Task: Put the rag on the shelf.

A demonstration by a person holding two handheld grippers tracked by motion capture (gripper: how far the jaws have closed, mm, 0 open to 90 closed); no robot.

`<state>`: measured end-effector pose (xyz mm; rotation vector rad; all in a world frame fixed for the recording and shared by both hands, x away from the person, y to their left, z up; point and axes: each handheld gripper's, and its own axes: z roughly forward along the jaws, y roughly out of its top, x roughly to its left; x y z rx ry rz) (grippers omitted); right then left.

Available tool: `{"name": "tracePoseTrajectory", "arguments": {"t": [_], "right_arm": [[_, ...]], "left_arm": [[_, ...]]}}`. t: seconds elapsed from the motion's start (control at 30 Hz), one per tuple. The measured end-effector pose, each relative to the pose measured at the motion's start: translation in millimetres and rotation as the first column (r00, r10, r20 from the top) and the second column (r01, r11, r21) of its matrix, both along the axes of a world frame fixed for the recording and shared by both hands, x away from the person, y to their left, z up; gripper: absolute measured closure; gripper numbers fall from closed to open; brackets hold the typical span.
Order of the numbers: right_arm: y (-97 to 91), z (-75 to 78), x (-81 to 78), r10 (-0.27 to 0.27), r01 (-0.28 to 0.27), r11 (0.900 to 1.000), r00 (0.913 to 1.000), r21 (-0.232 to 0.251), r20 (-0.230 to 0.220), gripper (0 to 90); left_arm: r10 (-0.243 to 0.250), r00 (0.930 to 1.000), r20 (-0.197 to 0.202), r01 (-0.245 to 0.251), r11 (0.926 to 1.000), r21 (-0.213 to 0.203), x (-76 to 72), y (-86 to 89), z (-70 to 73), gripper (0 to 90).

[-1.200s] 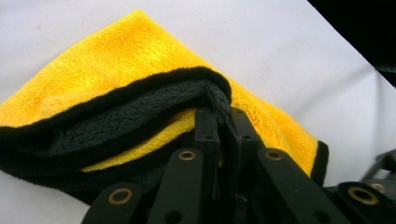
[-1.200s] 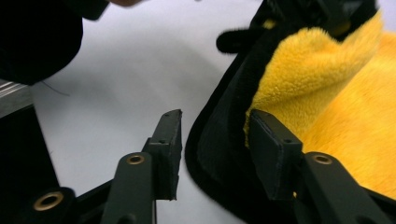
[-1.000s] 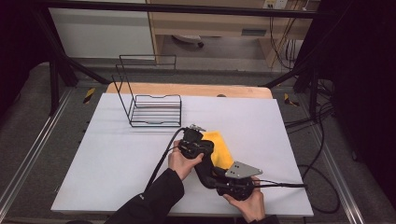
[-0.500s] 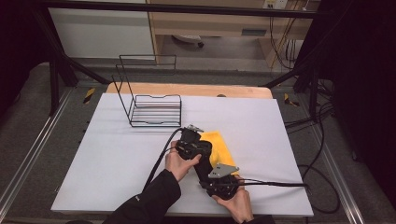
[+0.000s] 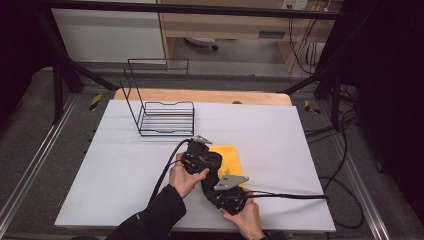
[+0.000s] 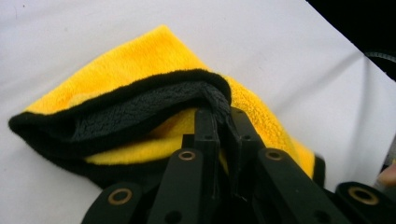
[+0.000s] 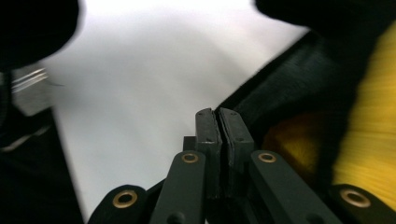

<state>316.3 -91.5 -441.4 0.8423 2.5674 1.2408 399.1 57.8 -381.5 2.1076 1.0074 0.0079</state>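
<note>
A yellow cloth [image 5: 231, 154] with a black hem lies folded on the white table [image 5: 110, 175], right of centre near the front. My left gripper [image 5: 214, 162] is shut on the cloth's black hem, which runs down between its jaws [image 6: 219, 116] in the left gripper view. My right gripper [image 5: 212, 182] sits just in front of the left one. Its jaws have just been closing and now stand together [image 7: 218, 115]. The cloth's black hem [image 7: 289, 88] runs right in to their tips. That view is blurred.
A black wire rack [image 5: 161, 114] stands at the back left of the table. Cables [image 5: 285, 196] trail from both grippers across the front right. A wooden board edge [image 5: 200, 96] shows behind the white surface.
My right gripper has moved left toward the left gripper and the cloth's near edge. The left gripper has shifted only slightly, still holding the cloth.
</note>
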Motion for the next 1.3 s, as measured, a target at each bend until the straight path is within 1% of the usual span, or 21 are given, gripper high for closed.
{"name": "tracePoseTrajectory", "arguments": {"t": [0.1,0.2,0.3,0.37,0.43,0.5,0.57,0.63,0.73,0.77,0.83,0.87,0.93,0.97,1.03,1.07,1.13,1.17,1.2,1.23,1.3], "right_arm": [[11.7,-3.5,-1.9,0.01,-0.01,0.9999,0.9999,0.009,-0.002,84.3],[6.0,3.4,-3.0,0.031,-0.031,0.9986,0.9995,0.043,-0.004,75.7],[-11.1,19.0,-7.3,0.033,-0.033,0.9947,0.9995,0.097,0.006,68.7],[-25.9,26.6,-8.0,0.022,-0.022,0.9913,0.9997,0.129,0.004,65.3],[-40.2,30.1,-6.8,-0.006,0.004,0.9912,0.9999,0.132,0.013,62.1],[-53.3,29.9,-4.3,-0.035,0.034,0.9884,0.9994,0.148,0.002,58.7],[-63.4,28.8,-1.4,-0.061,0.061,0.9888,0.9981,0.136,0.001,54.6],[-71.2,26.3,1.9,-0.09,0.089,0.9881,0.9959,0.125,0.003,48.9],[-79.6,24.6,6.2,-0.117,0.116,0.9837,0.9931,0.137,-0.006,45.1],[-81.3,23.0,7.8,-0.128,0.128,0.9827,0.9917,0.134,-0.004,45.1],[-83.2,16.1,11.7,-0.167,0.168,0.9822,0.9858,0.085,-0.013,45.0],[-84.3,11.0,14.2,-0.183,0.183,0.9821,0.9831,0.045,-0.01,45.3],[-86.5,1.0,19.5,-0.221,0.221,0.9752,0.9752,-0.013,-0.013,46.1],[-87.8,-2.8,22.1,-0.236,0.236,0.9715,0.9714,-0.024,-0.023,47.5],[-88.4,-8.8,26.9,-0.247,0.246,0.9689,0.9681,-0.031,-0.042,50.5],[-87.3,-11.0,28.6,-0.246,0.244,0.9688,0.9676,-0.042,-0.056,53.0],[-85.7,-12.6,29.7,-0.252,0.251,0.9674,0.9657,-0.035,-0.061,58.5],[-85.6,-12.3,30.2,-0.261,0.259,0.9654,0.9628,-0.033,-0.072,63.8],[-85.3,-12.4,30.5,-0.261,0.26,0.9652,0.9615,-0.023,-0.085,72.5],[-84.4,-12.4,30.0,-0.25,0.25,0.9681,0.9613,-0.01,-0.116,81.6],[-83.7,-11.7,29.2,-0.252,0.253,0.9674,0.9597,-0.002,-0.126,87.7]], "left_arm": [[-0.006,1.0,-0.003,0.005,1.0,-0.006,-5.7,8.7,-1.5,83.5],[-0.005,0.9998,-0.017,0.004,0.9996,-0.028,-12.4,21.0,-7.3,83.4],[-0.003,0.9994,-0.035,0.001,0.9993,-0.038,-22.3,32.1,-15.3,83.4],[-0.004,0.9996,-0.03,0.003,0.9999,-0.016,-31.2,38.1,-21.0,83.4],[0.009,0.9995,-0.032,-0.009,0.9999,0.007,-40.0,44.5,-27.1,83.3],[0.02,0.9993,-0.031,-0.02,0.9993,0.032,-47.8,52.1,-32.9,83.1],[0.032,0.999,-0.03,-0.03,0.9975,0.063,-52.8,62.0,-38.1,82.9],[0.036,0.9984,-0.043,-0.034,0.9981,0.051,-54.0,71.8,-42.8,82.7],[0.024,0.9984,-0.051,-0.021,0.9988,0.044,-52.5,78.5,-46.9,81.3],[0.025,0.9986,-0.048,-0.023,0.9988,0.044,-52.3,78.3,-46.3,80.2],[0.029,0.9995,-0.014,-0.028,0.998,0.056,-53.2,77.5,-40.9,73.7],[0.037,0.9992,0.013,-0.038,0.9972,0.065,-53.9,77.0,-36.9,67.3],[0.048,0.9975,0.051,-0.052,0.9946,0.09,-53.7,75.8,-29.2,54.1],[0.051,0.9968,0.062,-0.057,0.9936,0.098,-53.1,74.6,-27.2,50.4],[0.051,0.9973,0.052,-0.057,0.9919,0.114,-50.1,70.0,-29.6,47.1],[0.052,0.998,0.036,-0.057,0.99,0.129,-48.0,67.8,-33.3,47.5],[0.054,0.9985,-0.001,-0.053,0.9872,0.15,-43.7,64.8,-43.5,52.5],[0.061,0.9979,-0.02,-0.057,0.9872,0.149,-42.3,64.6,-48.2,55.2],[0.061,0.9976,-0.032,-0.056,0.9871,0.15,-41.8,65.1,-52.0,58.6],[0.069,0.9972,-0.03,-0.064,0.9865,0.151,-42.4,65.2,-55.1,62.9],[0.075,0.9968,-0.028,-0.07,0.9874,0.142,-44.4,66.1,-56.4,66.3]]}}
